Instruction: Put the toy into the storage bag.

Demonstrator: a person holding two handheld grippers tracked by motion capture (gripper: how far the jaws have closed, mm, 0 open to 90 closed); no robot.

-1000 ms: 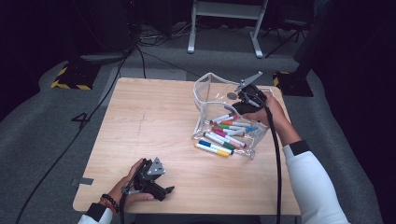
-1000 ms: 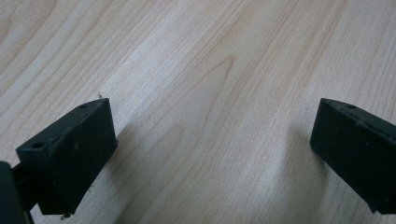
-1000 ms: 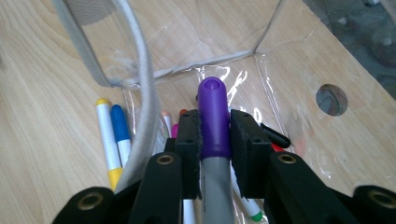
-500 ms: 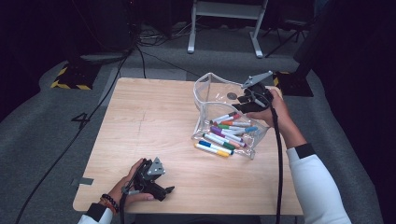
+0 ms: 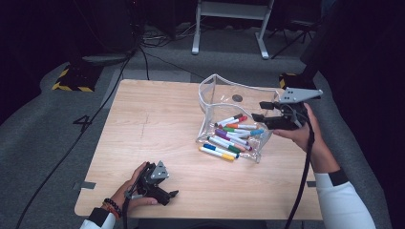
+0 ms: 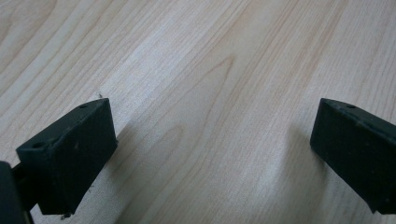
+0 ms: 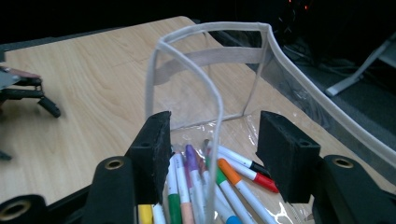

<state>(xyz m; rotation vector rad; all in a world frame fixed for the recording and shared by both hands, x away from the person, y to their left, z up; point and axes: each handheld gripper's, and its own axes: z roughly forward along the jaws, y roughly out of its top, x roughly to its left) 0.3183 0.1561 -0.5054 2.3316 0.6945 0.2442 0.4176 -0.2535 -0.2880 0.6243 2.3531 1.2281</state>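
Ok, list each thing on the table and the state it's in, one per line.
Clear pouch: open-topped, its far walls standing, on the table.
Markers: capped, lying loose inside the pouch.
Right claw: open, jaws just widened, pouch rim between them in the right gripper view, not pinched.
Left claw: open, resting on the table, holding nothing.

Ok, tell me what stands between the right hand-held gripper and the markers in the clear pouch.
Only the clear pouch's own rim: in the right gripper view it rises between the open jaws of the right hand-held gripper, untouched by them, with the markers just beyond.
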